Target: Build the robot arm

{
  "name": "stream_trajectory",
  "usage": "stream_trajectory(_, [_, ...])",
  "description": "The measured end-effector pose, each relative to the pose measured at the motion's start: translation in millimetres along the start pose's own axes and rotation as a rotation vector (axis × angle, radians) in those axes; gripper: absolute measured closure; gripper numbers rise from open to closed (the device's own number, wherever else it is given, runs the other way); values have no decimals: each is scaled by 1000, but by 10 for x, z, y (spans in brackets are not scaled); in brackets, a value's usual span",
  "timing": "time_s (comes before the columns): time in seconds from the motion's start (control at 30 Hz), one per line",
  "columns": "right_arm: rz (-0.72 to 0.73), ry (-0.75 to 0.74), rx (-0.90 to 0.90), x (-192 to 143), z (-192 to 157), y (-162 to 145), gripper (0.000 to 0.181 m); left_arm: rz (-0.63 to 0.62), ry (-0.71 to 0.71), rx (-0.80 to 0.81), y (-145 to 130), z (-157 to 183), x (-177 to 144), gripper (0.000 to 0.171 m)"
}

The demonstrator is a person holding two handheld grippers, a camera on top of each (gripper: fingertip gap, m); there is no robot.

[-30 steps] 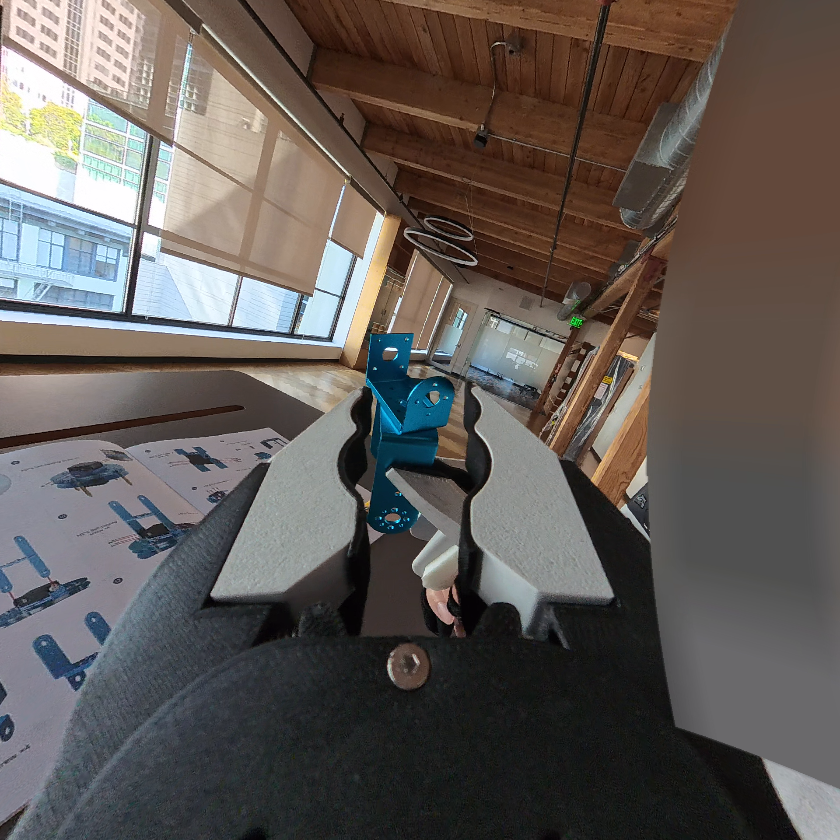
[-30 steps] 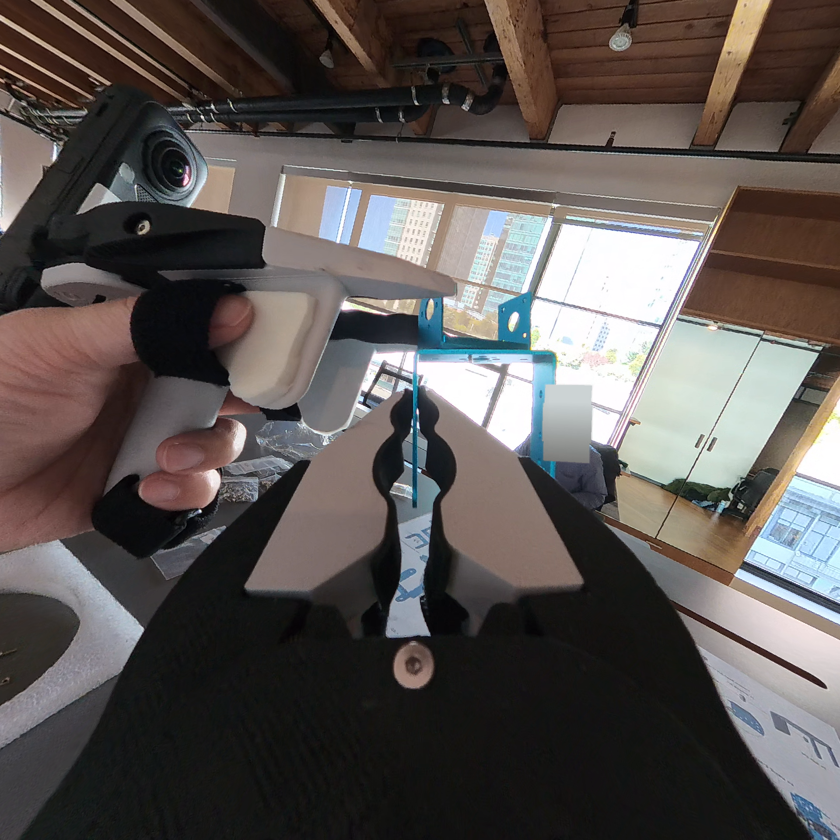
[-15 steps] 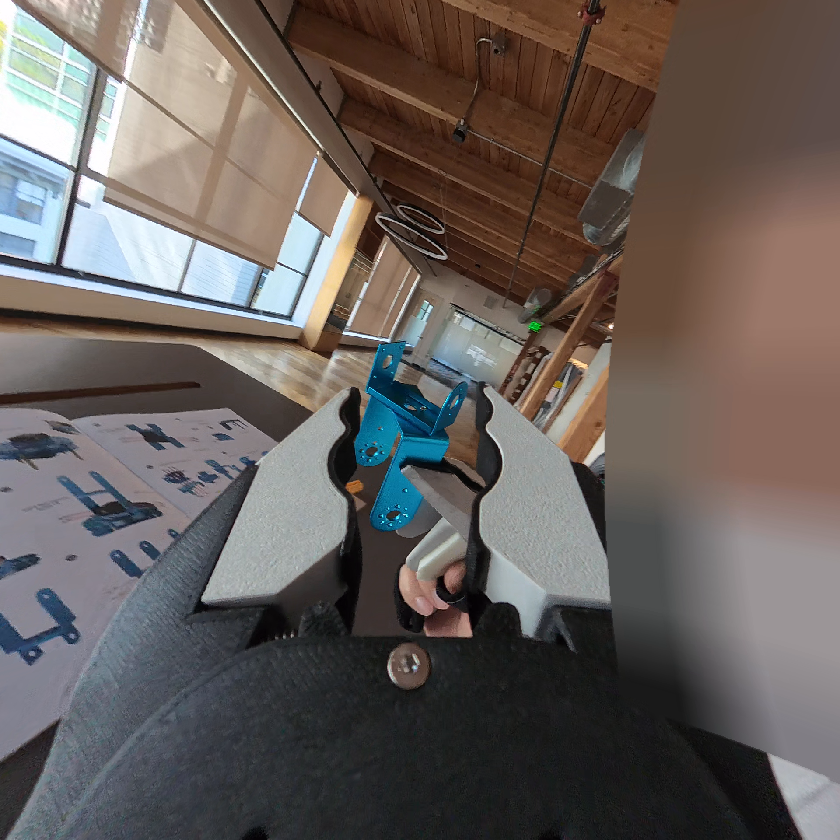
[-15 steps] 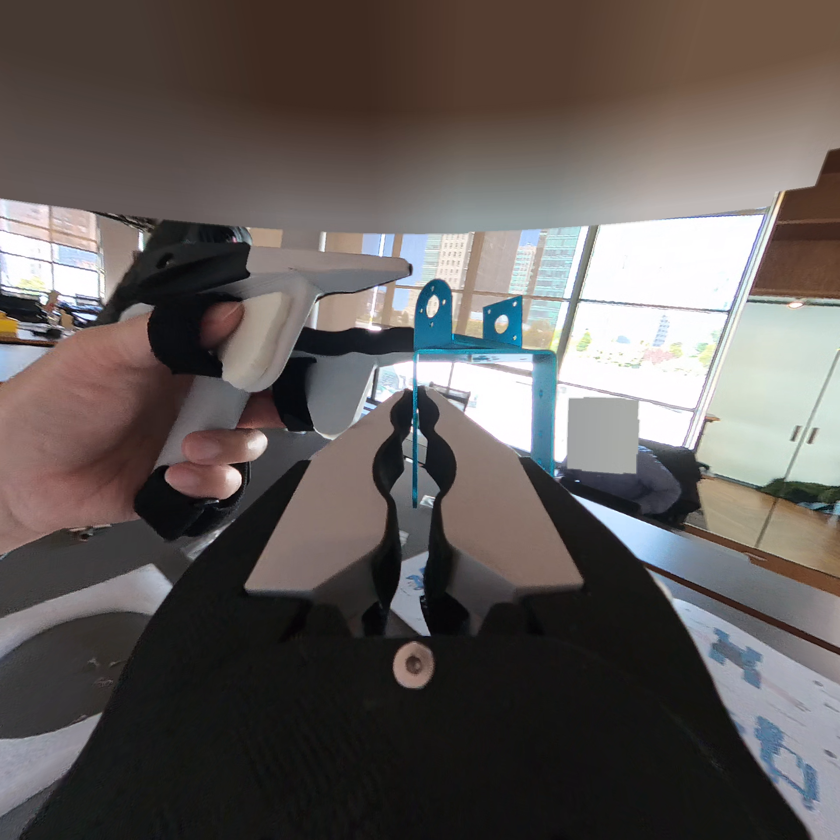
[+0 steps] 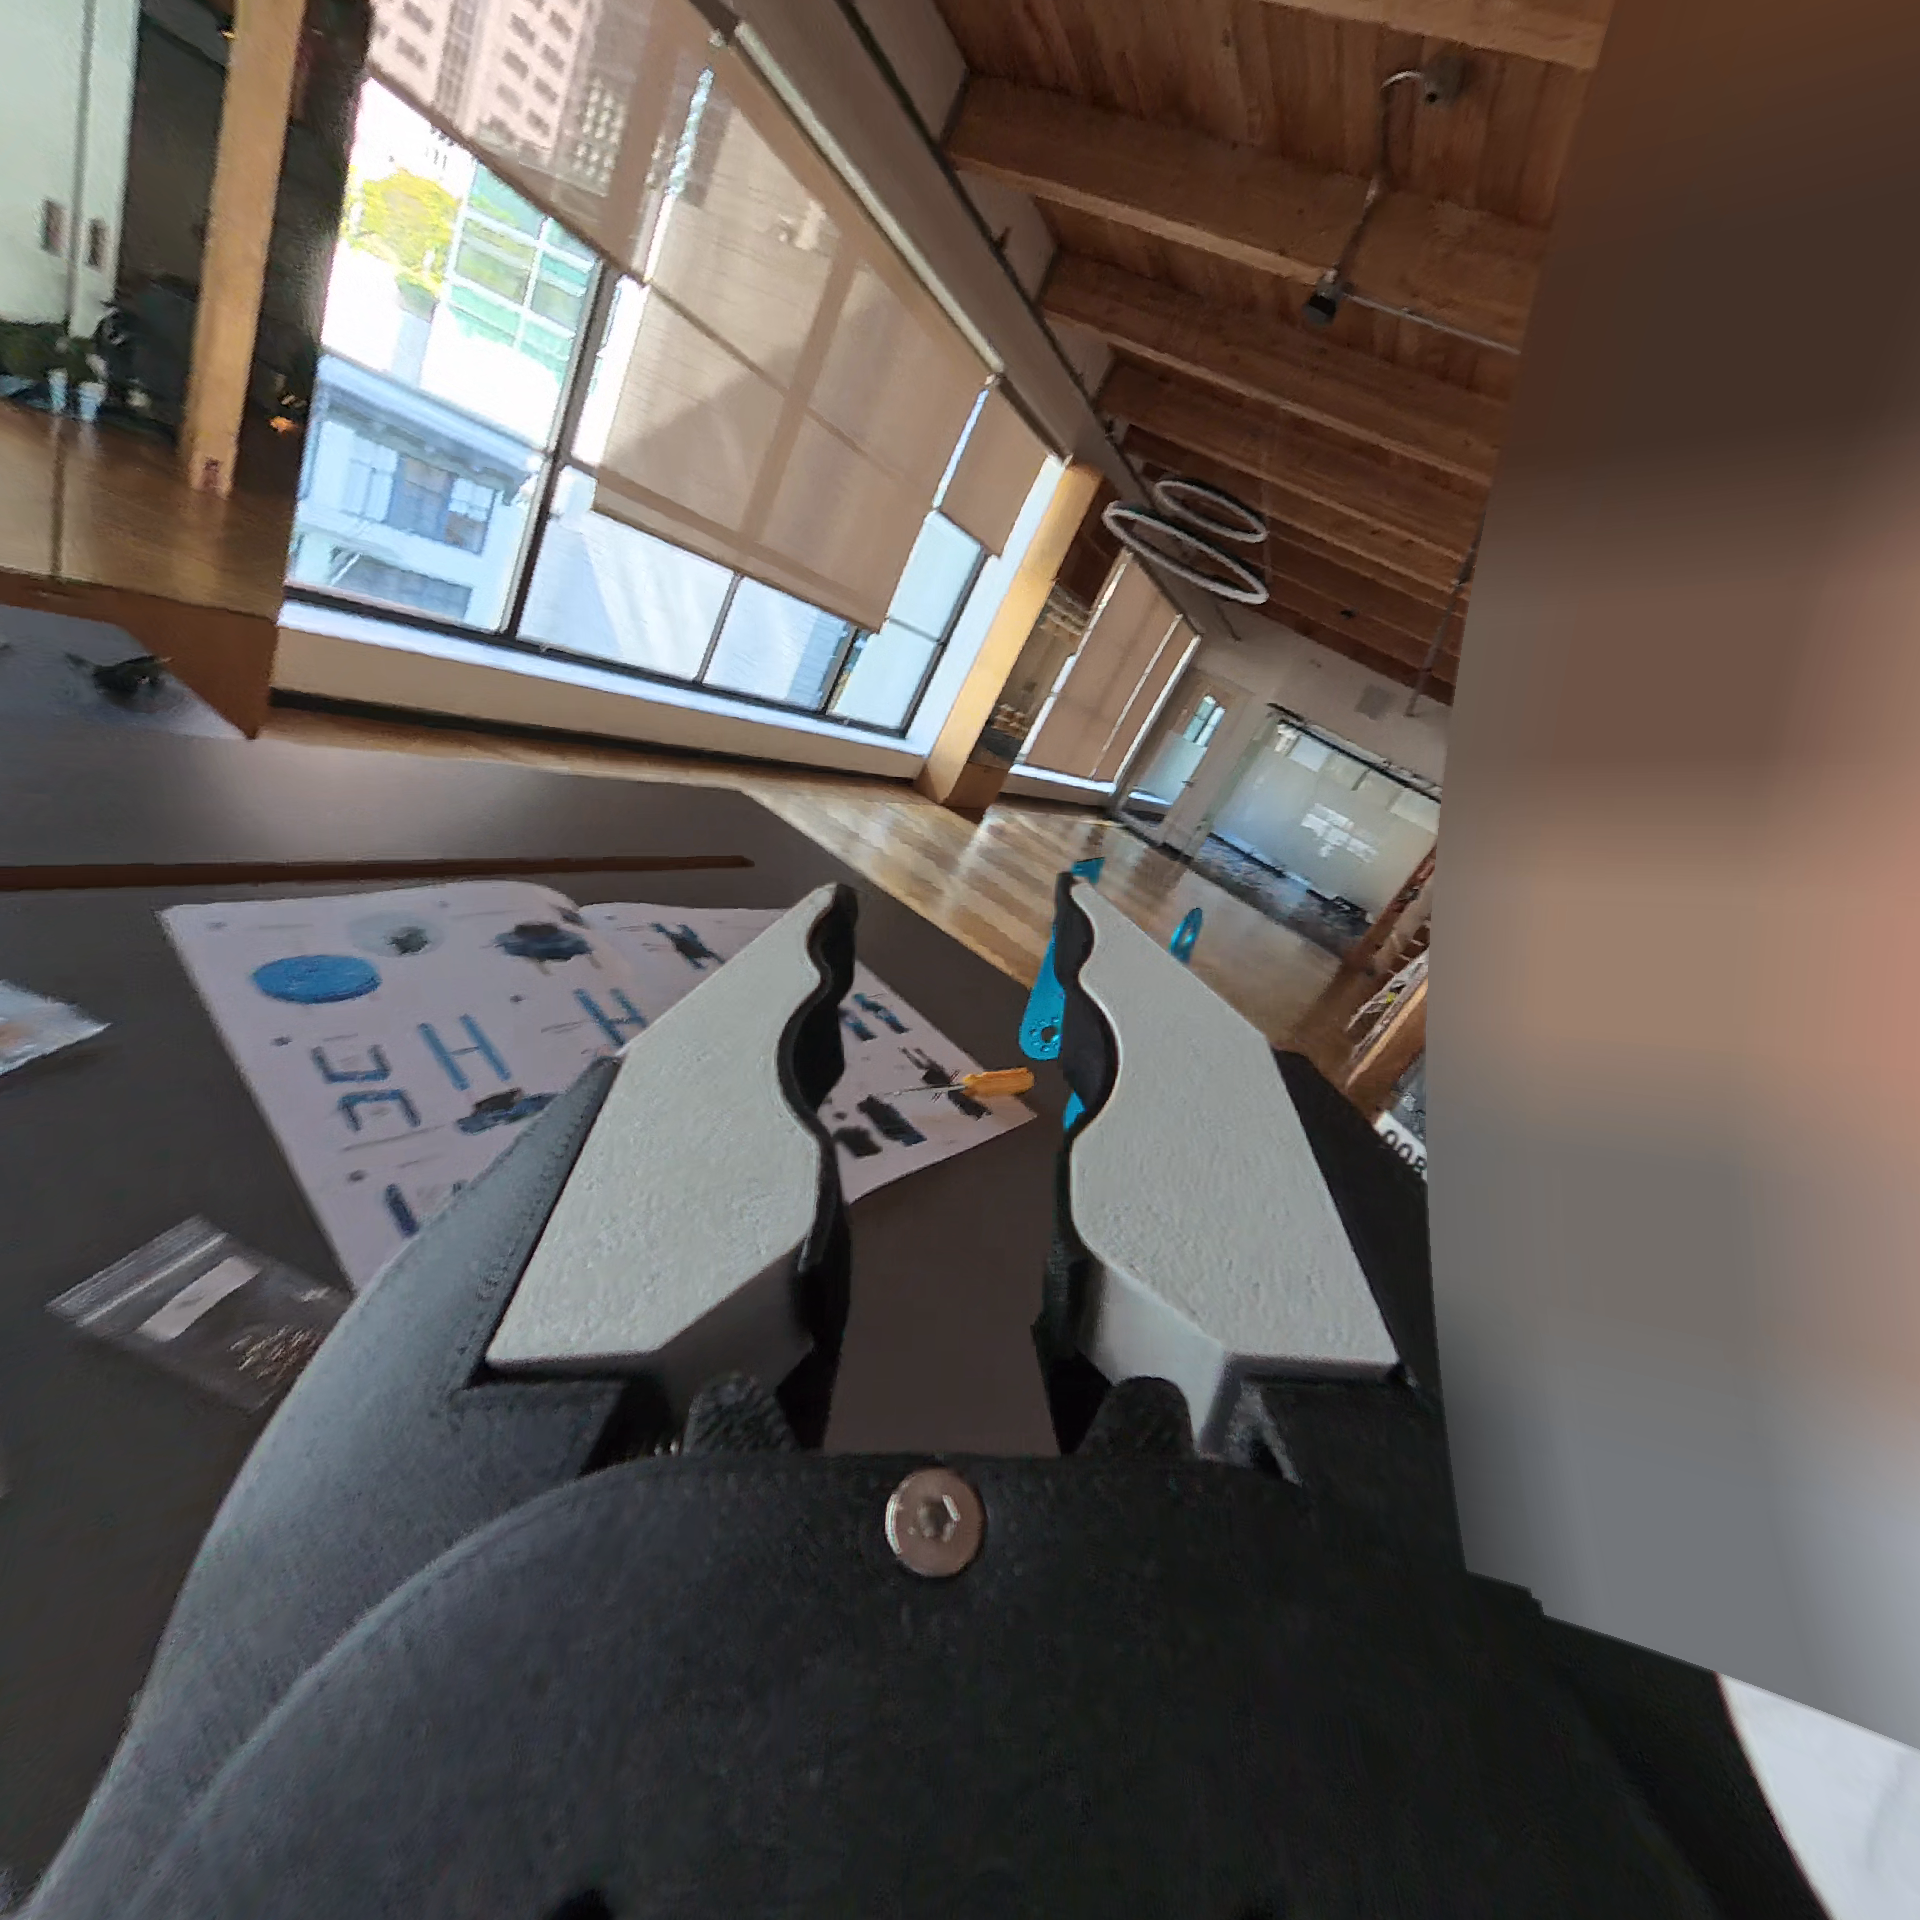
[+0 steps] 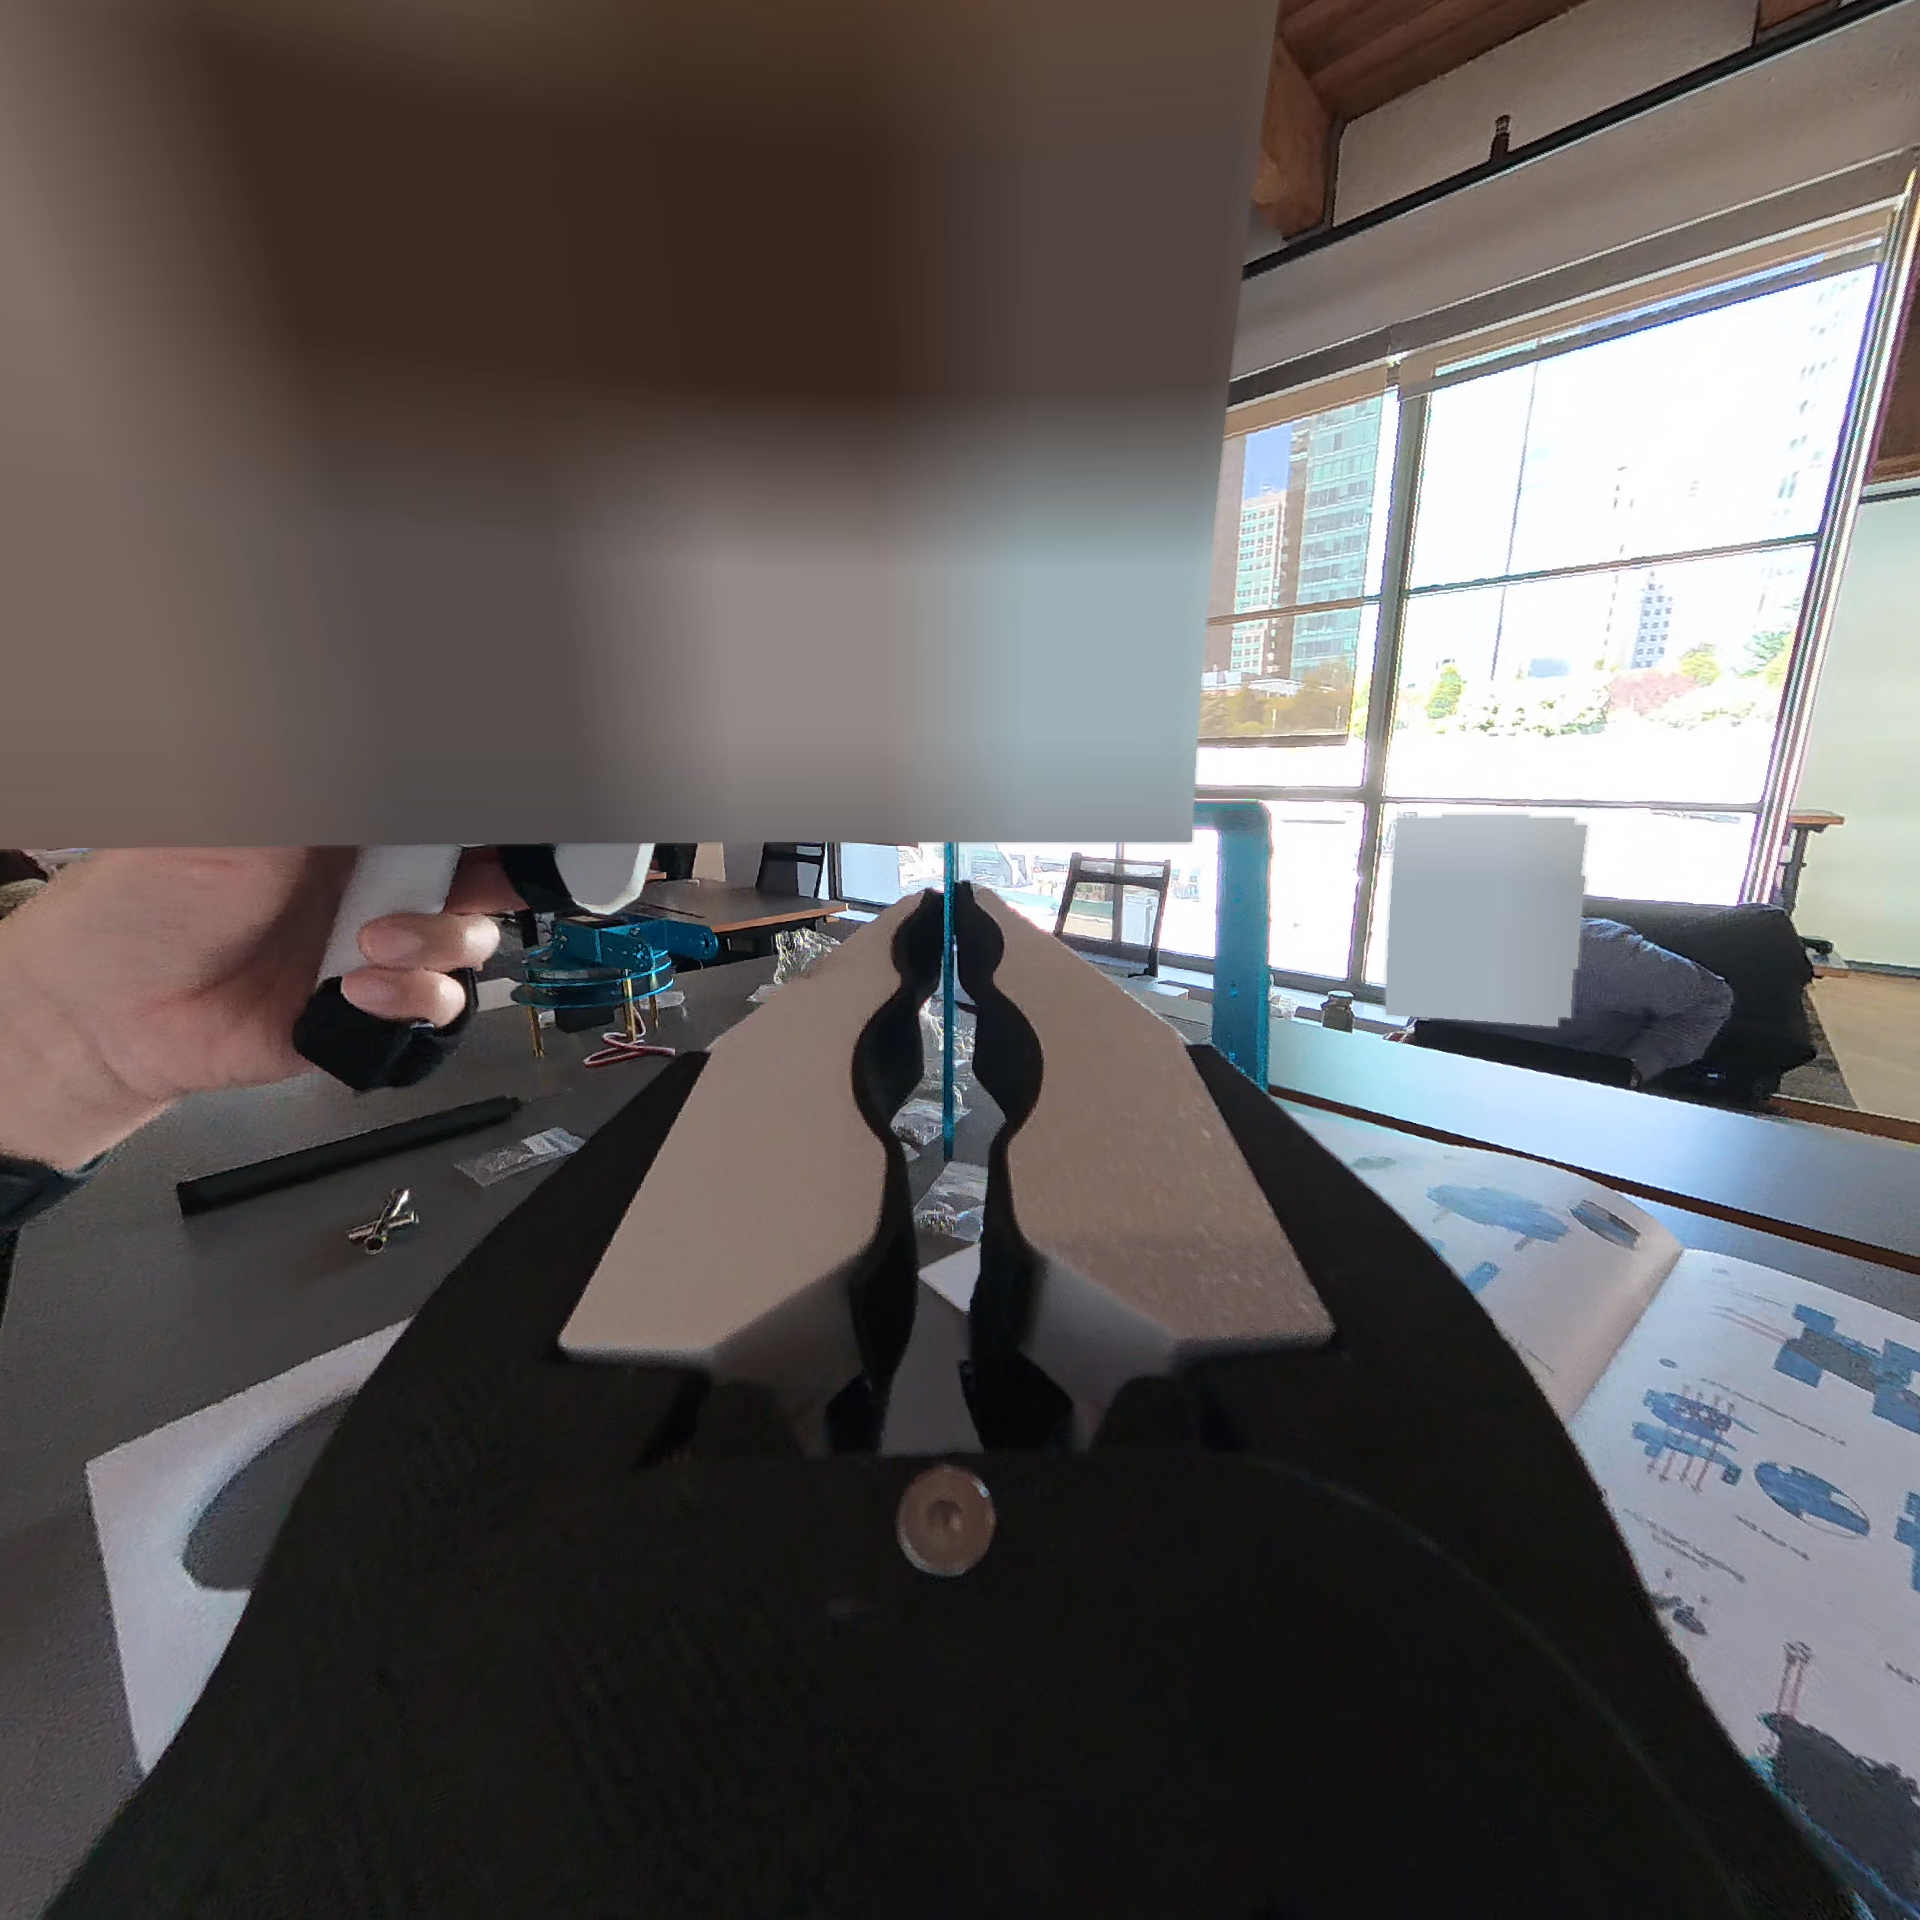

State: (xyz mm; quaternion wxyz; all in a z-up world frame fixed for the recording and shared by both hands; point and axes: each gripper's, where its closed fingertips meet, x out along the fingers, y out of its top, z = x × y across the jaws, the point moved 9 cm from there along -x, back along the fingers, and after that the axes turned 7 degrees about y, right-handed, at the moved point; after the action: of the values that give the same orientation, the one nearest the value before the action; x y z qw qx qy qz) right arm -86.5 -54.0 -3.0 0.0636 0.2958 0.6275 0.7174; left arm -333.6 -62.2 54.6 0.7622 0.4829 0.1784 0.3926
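Observation:
My right gripper (image 6: 948, 896) is shut on the thin edge of a blue metal U-bracket (image 6: 948, 1039) and holds it upright above the dark table. The bracket's other leg (image 6: 1242, 935) stands to the right; its top is hidden by a blur patch. My left gripper (image 5: 951, 904) is open and empty. In the left wrist view only a small part of the blue bracket (image 5: 1042, 1023) shows, behind the right finger. A hand (image 6: 187, 987) holds the left gripper's handle at the left of the right wrist view.
An open instruction sheet (image 5: 416, 1018) lies on the dark table (image 5: 156, 1164), with an orange-handled screwdriver (image 5: 987, 1081) on it. Small plastic bags (image 5: 197, 1309), a black rod (image 6: 343, 1148), a metal cross wrench (image 6: 382, 1218), white foam (image 6: 156, 1507) and a blue round assembly (image 6: 603, 961) lie around. Some 12 centimeters of space lies between my two pairs of fingers.
My left gripper has swung left and down, away from the bracket, which now shows only at its right finger. My right gripper has tipped down toward the table, still shut on the bracket.

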Motion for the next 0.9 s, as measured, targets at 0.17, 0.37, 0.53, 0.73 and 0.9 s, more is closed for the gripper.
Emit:
stream_trajectory(0.17, [-11, 30, 47, -85, -18, -92, 181, -114, 49, -46, -93, -128, -28, 140])
stream_trajectory(0.37, [-40, 109, 123, -145, -122, -210, 181, -305, -61, -238, -466, -191, 110, 146])
stream_trajectory(0.53, [-91, 158, 182, -156, -194, -339, 181, -400, 34, -258, -604, -150, 193, 150])
stream_trajectory(0.73, [-108, 183, 225, -148, -194, -409, 181, -630, 27, -285, -432, 6, 362, 139])
stream_trajectory(0.9, [-118, 199, 206, -125, -231, -417, 181, -807, 68, -227, -389, 107, 484, 131])
